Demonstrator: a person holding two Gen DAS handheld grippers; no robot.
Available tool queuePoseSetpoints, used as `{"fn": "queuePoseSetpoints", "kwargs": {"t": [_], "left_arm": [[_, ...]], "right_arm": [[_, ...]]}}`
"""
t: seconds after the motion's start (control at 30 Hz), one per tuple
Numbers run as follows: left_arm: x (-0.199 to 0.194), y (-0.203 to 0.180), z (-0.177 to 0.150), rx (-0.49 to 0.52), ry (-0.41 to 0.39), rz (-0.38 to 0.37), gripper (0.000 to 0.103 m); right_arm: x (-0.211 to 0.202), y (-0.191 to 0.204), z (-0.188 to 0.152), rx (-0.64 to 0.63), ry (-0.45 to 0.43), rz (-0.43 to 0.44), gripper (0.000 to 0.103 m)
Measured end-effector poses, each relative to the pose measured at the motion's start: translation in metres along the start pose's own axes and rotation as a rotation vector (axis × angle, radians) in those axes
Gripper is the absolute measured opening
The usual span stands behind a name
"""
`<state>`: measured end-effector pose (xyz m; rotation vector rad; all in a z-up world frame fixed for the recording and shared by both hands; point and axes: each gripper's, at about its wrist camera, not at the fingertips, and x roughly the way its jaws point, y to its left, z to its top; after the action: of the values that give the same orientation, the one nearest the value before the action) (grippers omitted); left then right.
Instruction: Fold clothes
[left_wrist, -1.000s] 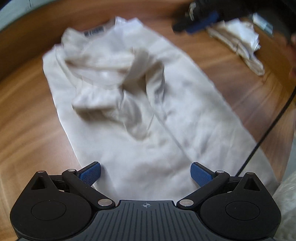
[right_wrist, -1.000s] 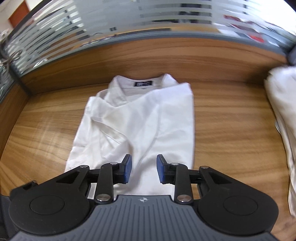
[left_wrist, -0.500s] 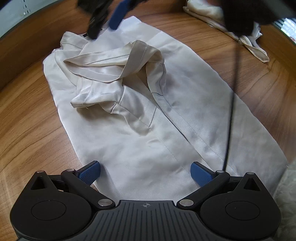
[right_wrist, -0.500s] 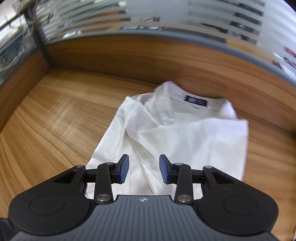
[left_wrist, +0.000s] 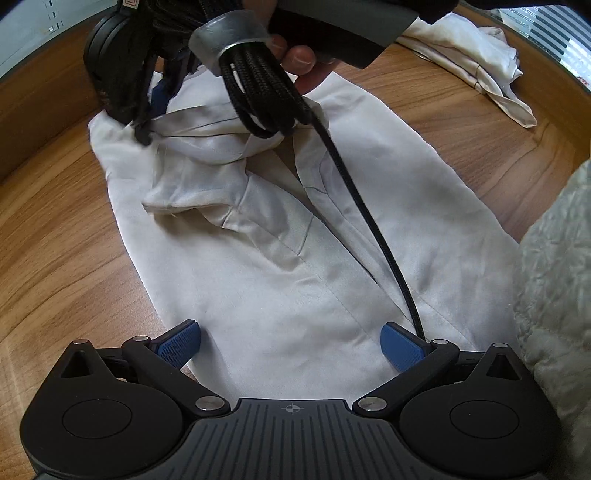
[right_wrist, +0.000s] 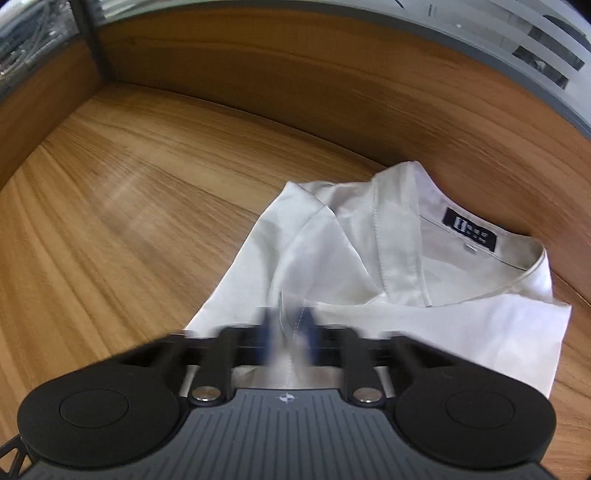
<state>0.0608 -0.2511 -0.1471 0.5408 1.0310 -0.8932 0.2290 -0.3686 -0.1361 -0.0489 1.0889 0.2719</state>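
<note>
Shirt lies flat on the wooden table, sleeve bunched near the collar; right gripper is closing on that fabric; left gripper hovers wide open, empty, above the hem; next, probably draw the sleeve straight.

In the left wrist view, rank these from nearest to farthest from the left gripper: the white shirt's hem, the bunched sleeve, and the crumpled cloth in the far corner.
Seen from the left gripper:
1. The white shirt's hem, lying right between the open fingers.
2. The bunched sleeve, mid-table, up and to the left.
3. The crumpled cloth, far upper right on the wooden table.
</note>
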Motion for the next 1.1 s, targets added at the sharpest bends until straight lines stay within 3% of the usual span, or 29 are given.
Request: {"fn": "queuePoseSetpoints", "kwargs": {"t": [0.33, 0.67, 0.87, 1.1], "left_arm": [[-0.001, 0.002, -0.003, -0.002, 0.0, 0.002, 0.103], [0.0, 0.003, 0.0, -0.003, 0.004, 0.003, 0.103], [0.001, 0.003, 0.0, -0.009, 0.007, 0.007, 0.103], [0.001, 0.002, 0.002, -0.012, 0.013, 0.01, 0.103]], "right_arm": [[-0.052, -0.016, -0.021, 0.084, -0.101, 0.015, 0.003], [-0.119, -0.064, -0.079, 0.28, -0.181, -0.128, 0.003], [-0.148, -0.094, -0.133, 0.418, -0.149, -0.245, 0.003], [-0.151, -0.118, -0.182, 0.514, -0.067, -0.35, 0.003]]}}
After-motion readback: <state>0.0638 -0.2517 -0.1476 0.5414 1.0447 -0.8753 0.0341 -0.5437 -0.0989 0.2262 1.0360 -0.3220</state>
